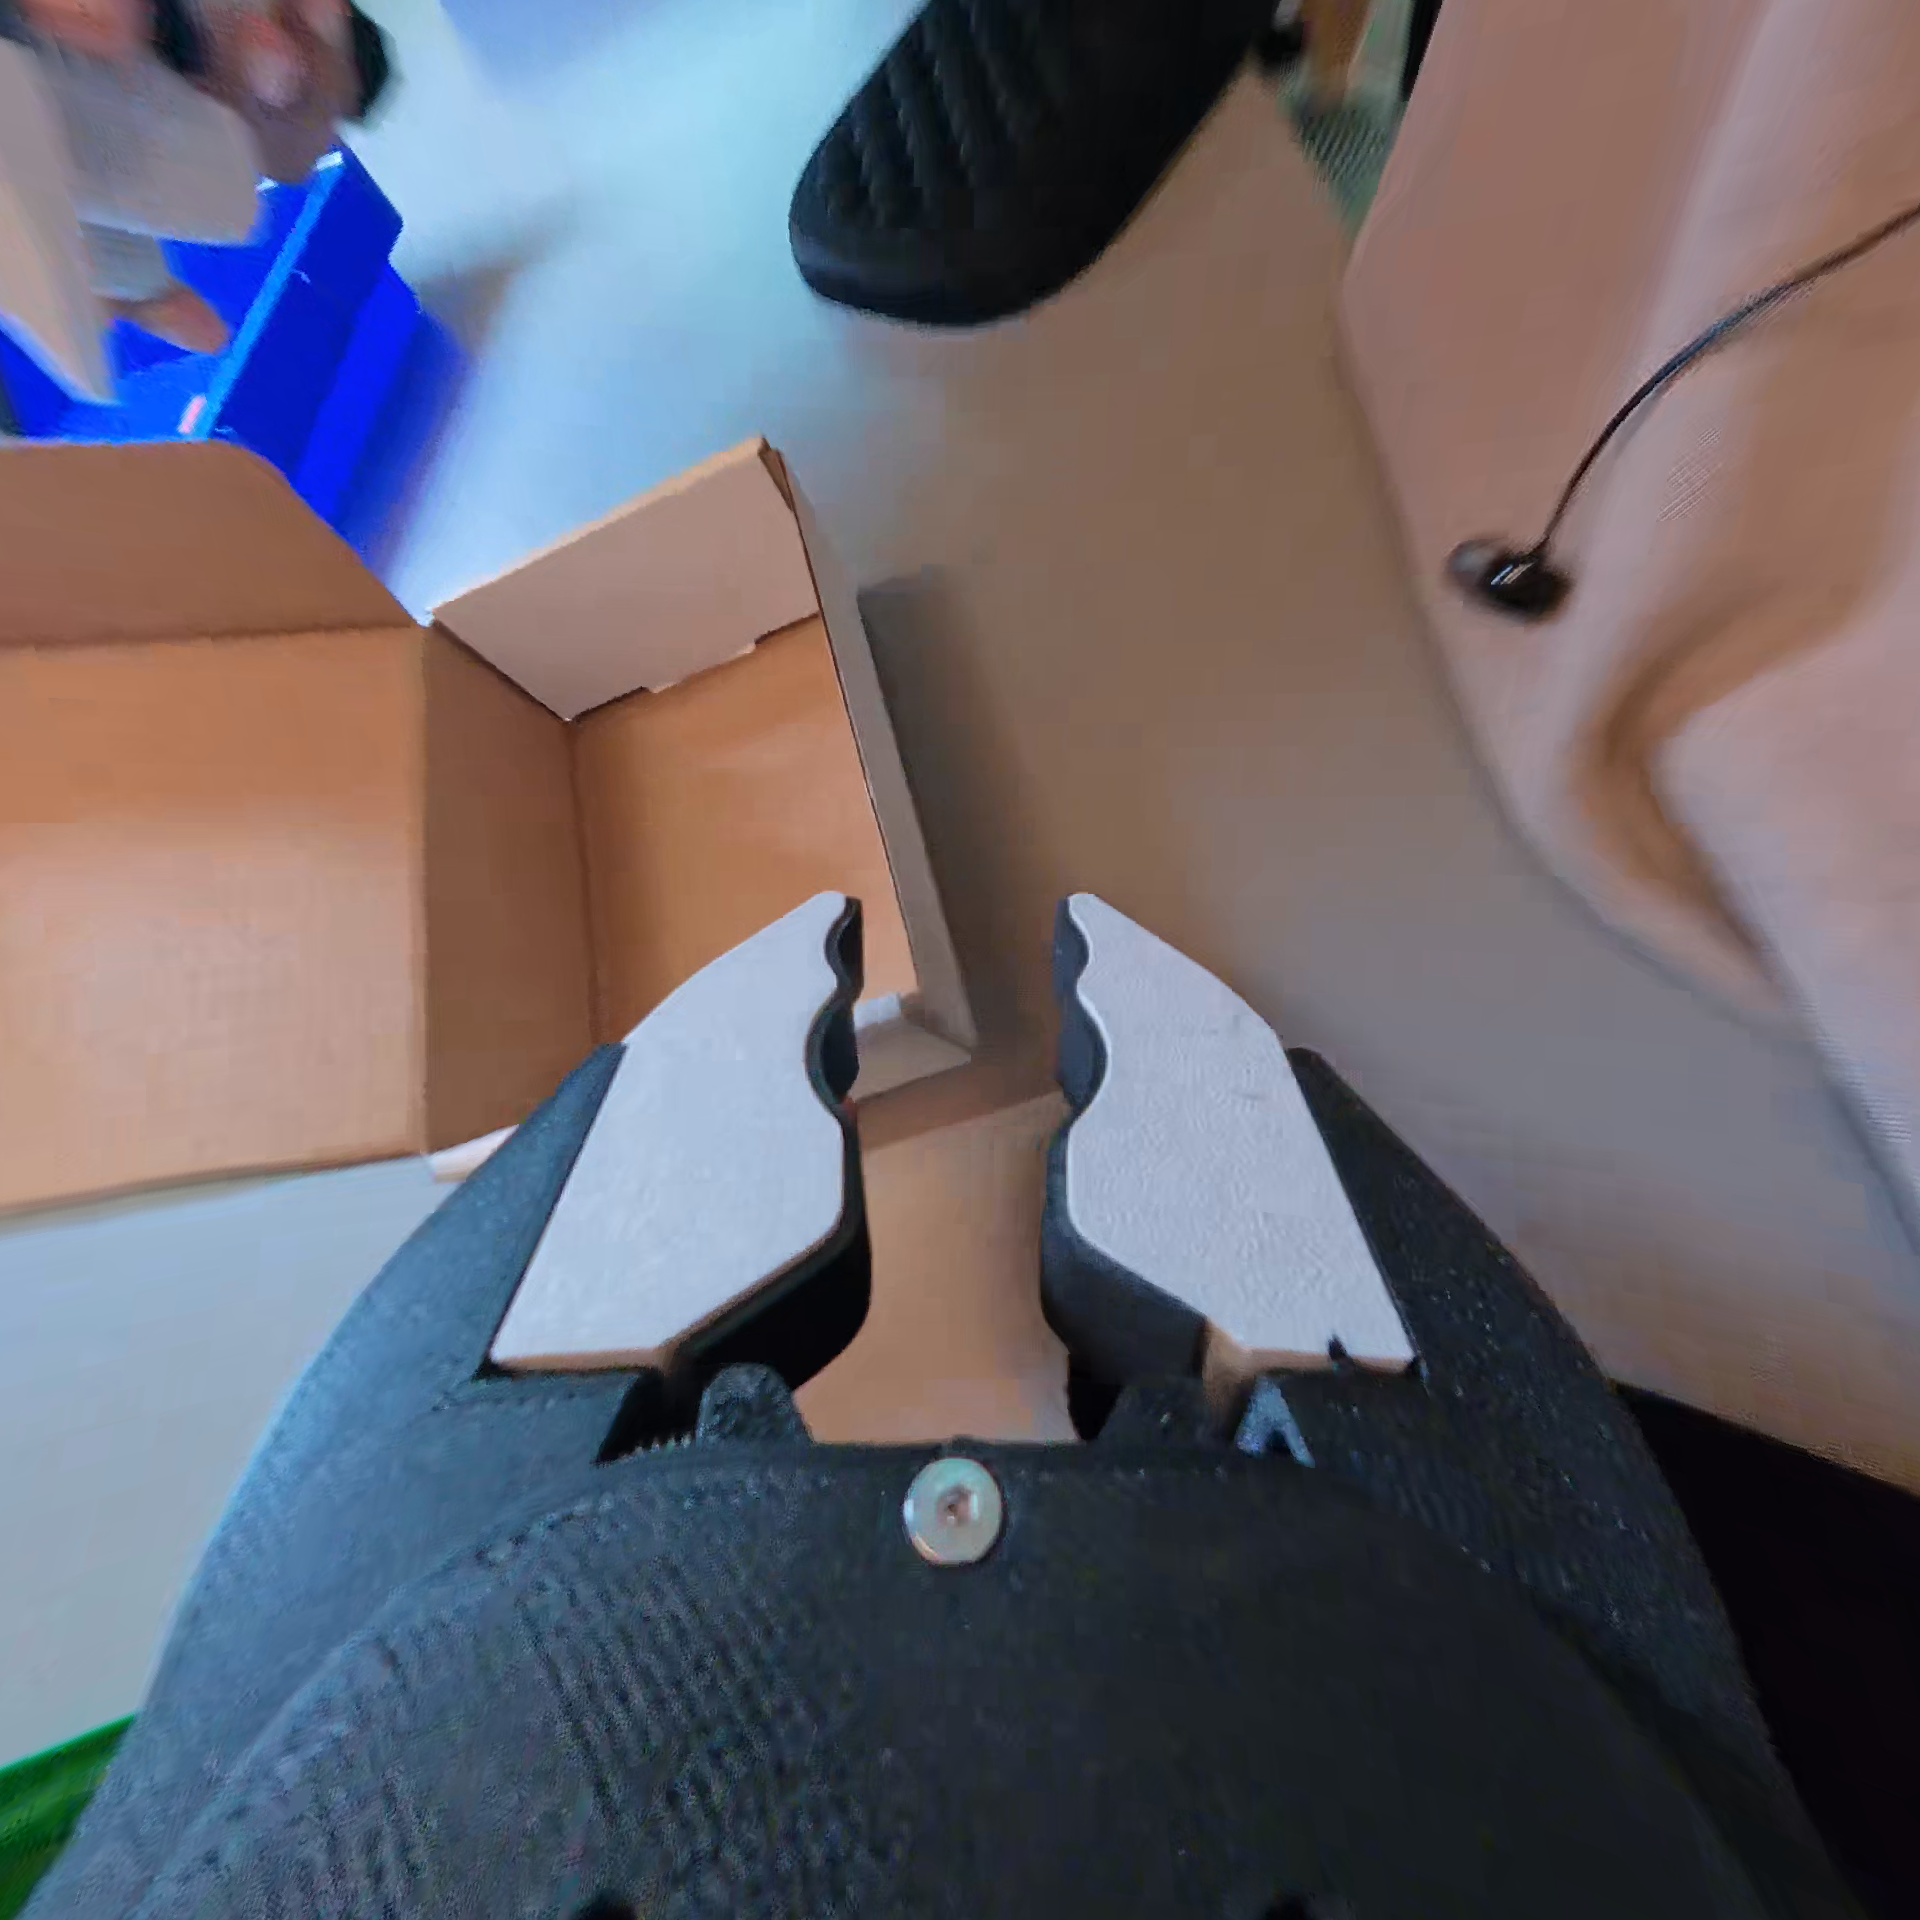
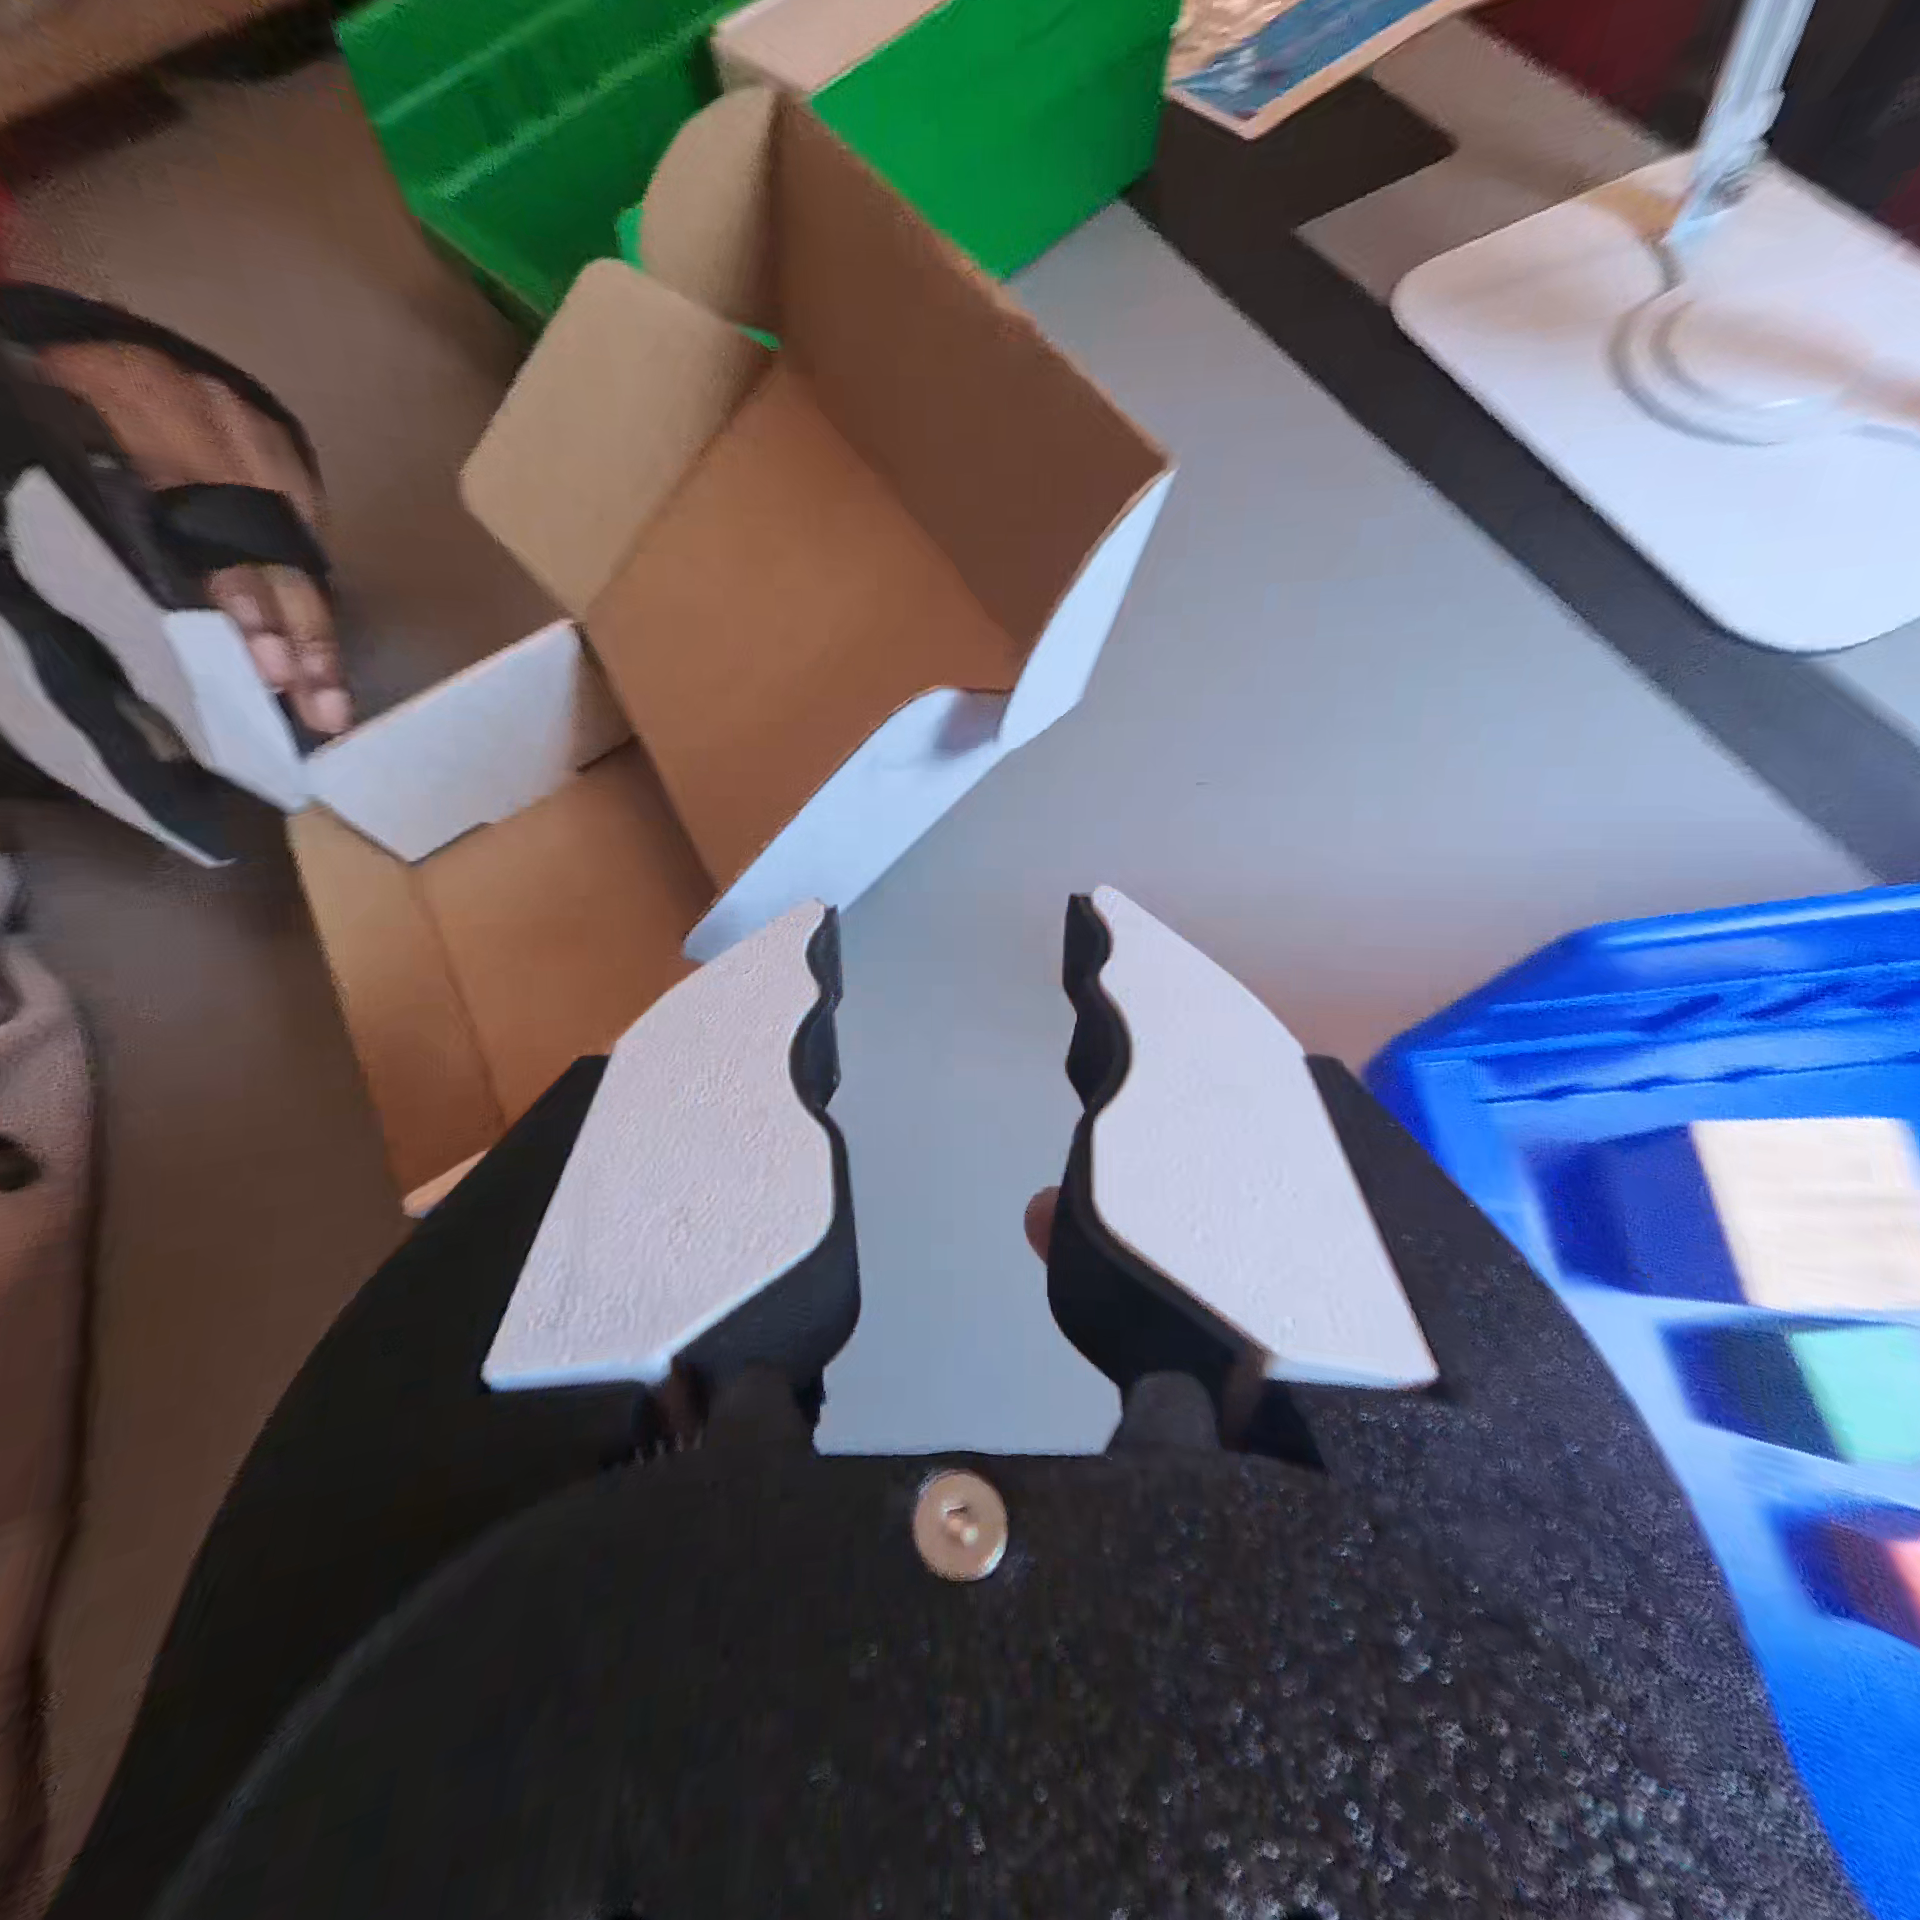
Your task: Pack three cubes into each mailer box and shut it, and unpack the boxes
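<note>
Right gripper [image 2: 951,1023] nearest the lens, fingers spread with nothing between them, hovering over the bare grey bench [image 2: 1351,779]. Just beyond its tips lies the mailer box [image 2: 790,561], open, brown inside and white outside, lid flaps up, interior looks empty (far corners partly hidden by flaps). Box sits near the bench's left edge in the right wrist view. At the box's left side the left gripper [image 2: 208,665] shows with a hand behind it; its white fingers are at the box's white side flap, contact hard to tell through blur.

Left gripper [image 1: 956,997] in its own view: fingers apart, nothing pinched, tips at the box's near corner, box wall [image 1: 894,810] running up between them. Box [image 1: 312,862] fills the left of that view.

Blue bin [image 2: 1683,1195] at the bench's right edge, cubes [image 2: 1860,1392] inside (blurred colours). Green bin [image 2: 582,125] behind the box at the far edge. White stand base [image 2: 1558,364] at the far right corner. Black shoe [image 1: 987,156] on the floor beyond.
</note>
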The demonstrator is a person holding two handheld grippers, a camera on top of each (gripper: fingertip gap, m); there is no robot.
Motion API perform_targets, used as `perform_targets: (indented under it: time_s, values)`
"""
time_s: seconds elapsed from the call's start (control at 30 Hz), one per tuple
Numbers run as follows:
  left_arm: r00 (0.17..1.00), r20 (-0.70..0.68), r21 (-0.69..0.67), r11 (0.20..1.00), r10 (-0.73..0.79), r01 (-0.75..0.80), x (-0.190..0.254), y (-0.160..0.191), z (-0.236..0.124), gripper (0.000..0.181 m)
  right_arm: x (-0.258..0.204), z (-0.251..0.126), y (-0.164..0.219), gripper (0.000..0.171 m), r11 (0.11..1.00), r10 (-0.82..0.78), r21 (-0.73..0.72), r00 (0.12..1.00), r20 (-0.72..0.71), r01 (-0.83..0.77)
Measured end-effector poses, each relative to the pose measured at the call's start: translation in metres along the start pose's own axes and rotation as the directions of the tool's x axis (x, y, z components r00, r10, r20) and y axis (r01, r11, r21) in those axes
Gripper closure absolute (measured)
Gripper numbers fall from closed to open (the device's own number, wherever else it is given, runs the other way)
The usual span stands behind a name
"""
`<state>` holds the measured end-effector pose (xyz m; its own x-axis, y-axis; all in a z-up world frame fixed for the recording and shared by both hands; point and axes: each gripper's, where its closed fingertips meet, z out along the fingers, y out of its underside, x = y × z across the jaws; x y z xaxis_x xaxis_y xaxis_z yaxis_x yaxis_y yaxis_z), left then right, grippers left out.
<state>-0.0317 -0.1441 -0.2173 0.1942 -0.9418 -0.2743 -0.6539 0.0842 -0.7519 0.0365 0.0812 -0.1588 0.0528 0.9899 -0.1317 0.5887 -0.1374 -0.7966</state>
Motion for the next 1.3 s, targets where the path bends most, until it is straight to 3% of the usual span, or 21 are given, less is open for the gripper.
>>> perform_targets:
  time_s: [0.03,0.13,0.23,0.27,0.33,0.4,0.43,0.7,0.83,0.93,1.07,1.17,1.3]
  values:
    - [0.998,-0.017,0.063,0.996,-0.058,0.059,-0.002,-0.005,-0.010,0.147,-0.011,0.006,0.009,0.128,0.999,0.044,0.013,0.997,0.067,-0.045]
    - [0.966,-0.015,0.296,0.922,-0.256,0.249,-0.026,-0.017,-0.046,0.152,-0.034,0.014,0.023,0.120,0.980,0.158,0.075,0.952,0.262,-0.183]
    - [0.815,0.112,0.462,0.756,-0.568,0.464,-0.087,0.009,-0.075,0.149,-0.041,0.013,0.021,0.116,0.939,0.235,0.138,0.882,0.408,-0.314]
    - [0.712,0.125,0.507,0.661,-0.691,0.552,-0.106,0.024,-0.081,0.151,-0.039,0.012,0.019,0.116,0.922,0.258,0.155,0.861,0.437,-0.355]
    - [0.472,0.021,0.554,0.403,-0.881,0.729,-0.126,0.051,-0.081,0.153,-0.032,0.014,0.015,0.117,0.882,0.316,0.173,0.823,0.473,-0.438]
    - [0.330,-0.133,0.584,0.195,-0.934,0.788,-0.133,0.058,-0.074,0.152,-0.026,0.015,0.012,0.120,0.840,0.366,0.181,0.781,0.505,-0.511]
    - [0.294,-0.181,0.585,0.137,-0.939,0.800,-0.135,0.059,-0.070,0.150,-0.024,0.014,0.010,0.121,0.821,0.384,0.188,0.764,0.518,-0.539]
    - [0.287,-0.388,0.545,0.033,-0.876,0.838,-0.150,0.033,-0.034,0.130,-0.038,0.025,0.005,0.121,0.794,0.388,0.170,0.702,0.598,-0.583]
    - [0.375,-0.453,0.526,0.098,-0.809,0.845,-0.142,0.011,-0.033,0.138,-0.040,0.030,0.007,0.127,0.842,0.327,0.213,0.784,0.528,-0.495]
    - [0.498,-0.356,0.543,0.259,-0.791,0.799,-0.132,0.006,-0.033,0.139,-0.050,0.025,0.008,0.128,0.903,0.177,0.283,0.882,0.436,-0.322]
    - [0.671,-0.157,0.528,0.512,-0.725,0.677,-0.118,0.005,-0.032,0.140,-0.066,0.019,0.014,0.128,0.942,-0.135,0.329,0.975,0.176,0.070]
    - [0.775,-0.032,0.484,0.669,-0.631,0.564,-0.105,0.003,-0.029,0.140,-0.075,0.017,0.020,0.128,0.889,-0.360,0.279,0.931,-0.064,0.363]
    - [0.895,0.077,0.346,0.854,-0.439,0.389,-0.078,0.004,-0.019,0.140,-0.087,0.021,0.032,0.128,0.758,-0.576,0.143,0.756,-0.311,0.637]
